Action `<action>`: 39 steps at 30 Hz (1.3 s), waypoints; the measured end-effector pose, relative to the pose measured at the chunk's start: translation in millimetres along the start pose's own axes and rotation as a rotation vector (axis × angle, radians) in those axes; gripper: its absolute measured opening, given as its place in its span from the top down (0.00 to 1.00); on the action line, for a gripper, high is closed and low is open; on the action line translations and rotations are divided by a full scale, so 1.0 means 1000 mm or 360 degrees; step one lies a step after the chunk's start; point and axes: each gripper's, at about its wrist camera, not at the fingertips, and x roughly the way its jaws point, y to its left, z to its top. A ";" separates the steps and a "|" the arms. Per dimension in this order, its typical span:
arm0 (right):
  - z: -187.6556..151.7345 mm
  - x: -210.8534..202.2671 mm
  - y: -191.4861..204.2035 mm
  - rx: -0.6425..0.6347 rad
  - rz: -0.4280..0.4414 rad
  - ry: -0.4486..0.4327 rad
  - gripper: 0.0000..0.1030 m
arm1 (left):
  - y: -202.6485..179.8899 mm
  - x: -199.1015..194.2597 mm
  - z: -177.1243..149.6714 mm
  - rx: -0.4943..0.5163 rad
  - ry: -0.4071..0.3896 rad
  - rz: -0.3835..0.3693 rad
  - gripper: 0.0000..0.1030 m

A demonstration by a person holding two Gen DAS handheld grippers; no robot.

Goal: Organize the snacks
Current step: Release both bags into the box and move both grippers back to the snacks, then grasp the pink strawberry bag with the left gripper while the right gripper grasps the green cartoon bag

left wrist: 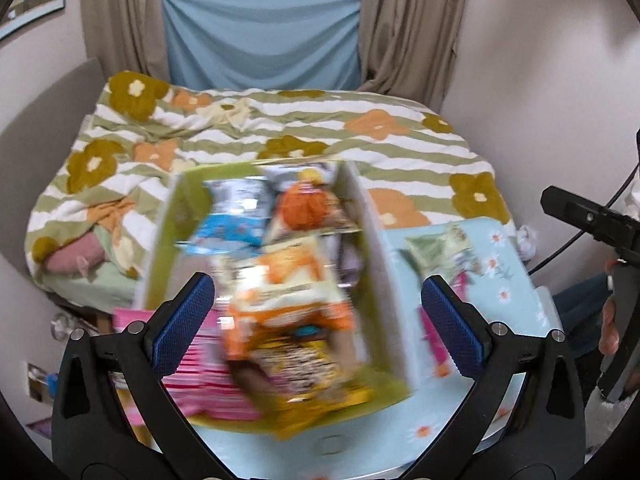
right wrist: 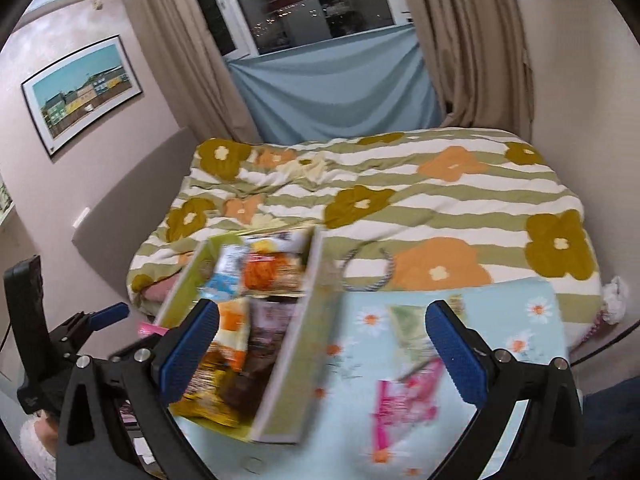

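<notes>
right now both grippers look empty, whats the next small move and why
Probably ease the right gripper down toward the pink packet on the floral tablecloth. It is open and holding nothing, and that packet, with a pale green packet beside it, lies outside the green box that already holds several snacks. The left gripper is open above the box.

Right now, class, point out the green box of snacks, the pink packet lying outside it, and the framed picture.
green box (right wrist: 280, 392): right wrist view, on its near side wall.
pink packet (right wrist: 404, 404): right wrist view, its middle.
framed picture (right wrist: 82, 90): right wrist view, centre of the print.
</notes>
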 end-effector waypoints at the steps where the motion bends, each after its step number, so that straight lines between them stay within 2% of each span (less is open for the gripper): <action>1: 0.002 -0.003 -0.012 -0.0006 -0.0015 0.0008 0.00 | -0.011 0.004 0.000 0.0005 0.0006 -0.0012 0.00; 7: 0.008 -0.007 -0.075 -0.0033 -0.0062 0.0066 0.00 | -0.087 0.033 -0.003 0.0033 0.0086 -0.0056 0.00; 13: 0.009 0.014 -0.128 -0.0013 0.0031 0.0188 0.00 | -0.150 0.074 -0.021 0.0015 0.0239 -0.0034 0.00; 17: 0.005 0.037 -0.152 -0.0021 0.0100 0.0298 0.00 | -0.169 0.110 -0.042 -0.0070 0.0366 0.0003 0.00; 21: -0.004 0.067 -0.165 -0.0073 0.0080 0.0414 0.00 | -0.178 0.153 -0.067 -0.0184 0.0537 0.0066 0.00; 25: -0.016 0.096 -0.175 -0.0084 0.0140 0.0528 0.00 | -0.175 0.182 -0.088 -0.0326 0.0635 0.0088 0.00; 29: -0.022 0.115 -0.177 -0.0090 0.0184 0.0585 0.00 | -0.170 0.204 -0.101 -0.0441 0.0670 0.0110 0.00; 33: -0.027 0.133 -0.175 -0.0090 0.0230 0.0621 0.00 | -0.171 0.216 -0.106 -0.0490 0.0651 0.0144 0.00; 35: -0.030 0.143 -0.175 -0.0091 0.0246 0.0647 0.00 | -0.173 0.222 -0.106 -0.0499 0.0657 0.0149 0.04; 37: -0.032 0.152 -0.174 -0.0091 0.0260 0.0670 0.00 | -0.172 0.227 -0.109 -0.0510 0.0682 0.0143 0.14; 39: -0.035 0.160 -0.174 -0.0083 0.0273 0.0692 0.00 | -0.171 0.231 -0.112 -0.0535 0.0695 0.0125 0.16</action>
